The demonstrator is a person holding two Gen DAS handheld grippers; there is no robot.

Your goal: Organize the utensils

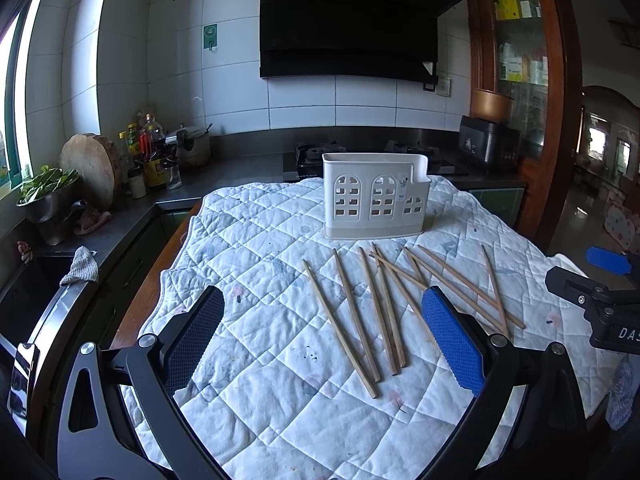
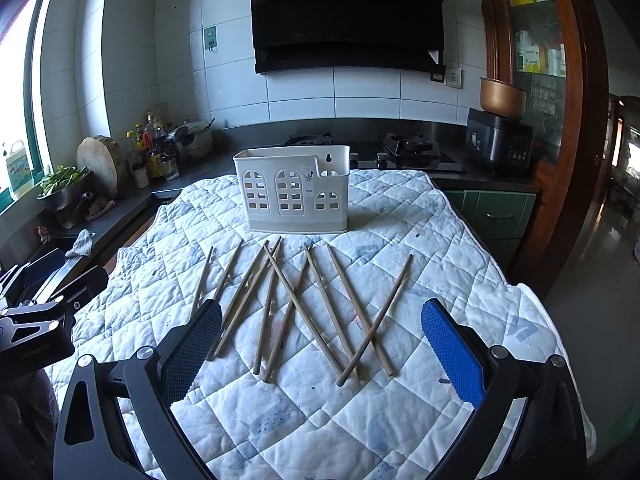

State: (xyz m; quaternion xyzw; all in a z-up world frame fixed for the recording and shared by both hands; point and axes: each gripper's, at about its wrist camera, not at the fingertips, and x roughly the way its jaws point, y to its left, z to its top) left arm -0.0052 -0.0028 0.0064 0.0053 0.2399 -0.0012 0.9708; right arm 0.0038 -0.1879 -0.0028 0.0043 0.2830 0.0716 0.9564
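Though elsewhere hidden, holder's keyhole [image 2: 328,158].

- The chopsticks [image 2: 304,312] look like bare wood, matt and brown.
- The holder [image 2: 292,192] is smooth cream plastic with cut-out windows.
- The cloth [image 2: 400,240] beneath is quilted fabric, soft, stitched in squares.
- The gripper pads [image 1: 452,340] are blue with a fine rough texture.
- The far counter [image 2: 460,176] looks like dark, slightly glossy metal.

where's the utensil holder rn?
The white utensil holder stands upright on the quilted cloth, centre of the right wrist view, just beyond the far tips of the scattered chopsticks and in front of the stove.
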